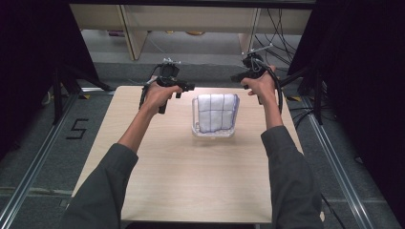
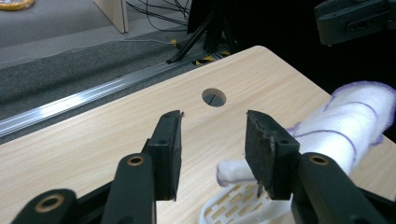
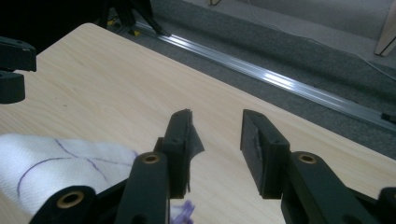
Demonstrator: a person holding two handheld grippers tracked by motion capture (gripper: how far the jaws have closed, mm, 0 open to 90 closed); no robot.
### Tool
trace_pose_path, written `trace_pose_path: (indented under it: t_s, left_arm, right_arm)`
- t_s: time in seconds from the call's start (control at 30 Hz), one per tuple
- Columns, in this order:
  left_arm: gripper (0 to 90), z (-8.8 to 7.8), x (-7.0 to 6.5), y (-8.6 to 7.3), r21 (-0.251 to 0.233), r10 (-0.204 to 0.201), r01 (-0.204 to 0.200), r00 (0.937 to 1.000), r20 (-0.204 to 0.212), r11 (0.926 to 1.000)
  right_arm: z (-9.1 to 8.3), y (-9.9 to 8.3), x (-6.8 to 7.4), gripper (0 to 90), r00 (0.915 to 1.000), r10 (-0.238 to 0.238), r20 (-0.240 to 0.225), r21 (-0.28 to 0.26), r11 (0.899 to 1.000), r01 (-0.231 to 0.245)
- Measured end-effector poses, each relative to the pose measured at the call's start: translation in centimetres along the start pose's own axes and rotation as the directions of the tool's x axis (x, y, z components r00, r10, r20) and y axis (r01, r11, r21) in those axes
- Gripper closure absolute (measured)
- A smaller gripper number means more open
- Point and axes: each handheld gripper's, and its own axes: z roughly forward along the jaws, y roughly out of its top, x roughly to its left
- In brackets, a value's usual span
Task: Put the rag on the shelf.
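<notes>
Both forearms reaching forward from the bottom of the high view, sleeves dark grey-green, wrists bare. Left hand point(image 1: 156, 95) wrapped around the left gripper point(image 1: 190, 86), pointing inward toward the other arm. Right hand point(image 1: 261, 85) clasping the right gripper point(image 1: 235, 77), likewise pointing inward. Elbows spread wide, hands level with each other at the far end. In the left gripper view, black jaws parted, pads point(image 2: 258, 151) facing across a bare gap. In the right gripper view, jaws likewise apart, nothing between the pads point(image 3: 256, 149).
</notes>
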Motion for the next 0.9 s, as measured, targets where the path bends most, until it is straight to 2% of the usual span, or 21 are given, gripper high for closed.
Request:
trace_pose_path:
  t_s: [0.03, 0.1, 0.13, 0.17, 0.2, 0.3, 0.33, 0.4, 0.43, 0.47, 0.5, 0.53, 0.67, 0.73, 0.83, 0.87, 0.9]
  left_arm:
    - [54.1, -0.1, -0.1, 0.0, -0.001, 0.0, 0.0, 1.0, -0.001, 1.0]
    - [53.6, -0.2, -0.2, -0.1, 0.007, 0.007, -0.007, 1.0, 0.005, 1.0]
    - [53.0, -0.3, -0.3, -0.1, 0.013, 0.013, -0.013, 0.9999, 0.007, 0.9998]
    - [51.7, -0.4, -0.4, -0.1, 0.013, 0.022, -0.022, 0.9998, 0.003, 0.9997]
    - [49.2, -0.6, -0.5, -0.2, 0.014, 0.019, -0.019, 0.9998, 0.005, 0.9997]
    - [45.9, -0.9, -0.7, -0.4, 0.013, 0.019, -0.02, 0.9998, 0.011, 0.9997]
    - [45.5, -1.0, -0.7, -0.4, 0.016, 0.026, -0.026, 0.9996, 0.014, 0.9995]
    - [43.9, -1.3, -0.9, -0.7, 0.028, 0.041, -0.041, 0.9991, 0.015, 0.9988]
    - [42.0, -1.4, -1.0, -0.8, 0.034, 0.038, -0.038, 0.9992, 0.014, 0.9987]
    - [40.9, -1.6, -1.0, -0.8, 0.038, 0.043, -0.044, 0.999, 0.015, 0.9983]
    - [40.5, -1.7, -1.0, -1.0, 0.033, 0.042, -0.043, 0.9989, 0.017, 0.9985]
    - [40.3, -1.9, -1.0, -1.0, 0.032, 0.042, -0.043, 0.9989, 0.021, 0.9986]
    - [37.1, -2.5, -1.0, -1.6, 0.029, 0.039, -0.04, 0.9989, 0.027, 0.9988]
    - [37.1, -2.8, -1.0, -1.9, 0.027, 0.043, -0.044, 0.9986, 0.032, 0.9987]
    - [36.4, -3.1, -1.0, -2.3, 0.029, 0.045, -0.046, 0.9986, 0.027, 0.9986]
    - [36.2, -3.2, -1.0, -2.5, 0.032, 0.048, -0.049, 0.9984, 0.029, 0.9983]
    - [36.0, -3.3, -1.0, -2.6, 0.03, 0.047, -0.048, 0.9984, 0.031, 0.9984]
  right_arm:
    - [-0.1, -0.1, 0.0, 63.7, 0.9999, 0.015, -0.007, -0.001, 1.0, -0.015]
    - [-0.2, -0.2, -0.1, 63.5, 1.0, 0.003, -0.005, -0.006, 1.0, -0.004]
    - [-0.4, -0.3, 0.0, 63.2, 0.9998, 0.014, -0.012, -0.004, 1.0, -0.014]
    - [-0.6, -0.3, 0.0, 62.8, 0.9999, 0.001, -0.014, -0.009, 1.0, -0.001]
    - [-0.9, -0.4, 0.0, 62.7, 0.9994, -0.011, -0.034, -0.016, 1.0, 0.011]
    - [-1.3, -0.6, 0.2, 61.4, 0.9993, 0.005, -0.038, -0.015, 1.0, -0.006]
    - [-1.4, -0.6, 0.1, 61.2, 0.9992, -0.012, -0.038, -0.024, 1.0, 0.011]
    - [-1.7, -0.9, 0.4, 60.8, 0.9989, 0.014, -0.044, -0.025, 1.0, -0.015]
    - [-2.0, -1.1, 0.6, 59.9, 0.9982, 0.02, -0.057, -0.008, 1.0, -0.021]
    - [-2.0, -1.2, 0.6, 59.5, 0.9985, -0.009, -0.055, -0.035, 0.999, 0.007]
    - [-2.2, -1.4, 0.8, 59.1, 0.9978, 0.019, -0.063, -0.012, 1.0, -0.02]
    - [-2.3, -1.5, 0.6, 58.8, 0.9984, -0.007, -0.056, -0.032, 0.999, 0.005]
    - [-3.1, -2.2, 0.8, 54.2, 0.9975, 0.011, -0.069, -0.031, 0.999, -0.013]
    - [-3.2, -2.4, 0.8, 53.8, 0.9981, 0.007, -0.062, -0.031, 0.999, -0.009]
    - [-3.5, -2.9, 0.8, 52.9, 0.9968, 0.005, -0.08, -0.048, 0.999, -0.009]
    - [-3.7, -3.0, 0.9, 52.6, 0.9957, 0.028, -0.088, -0.028, 0.999, -0.031]
    - [-3.7, -3.2, 0.8, 52.6, 0.9968, 0.01, -0.079, -0.058, 0.998, -0.015]
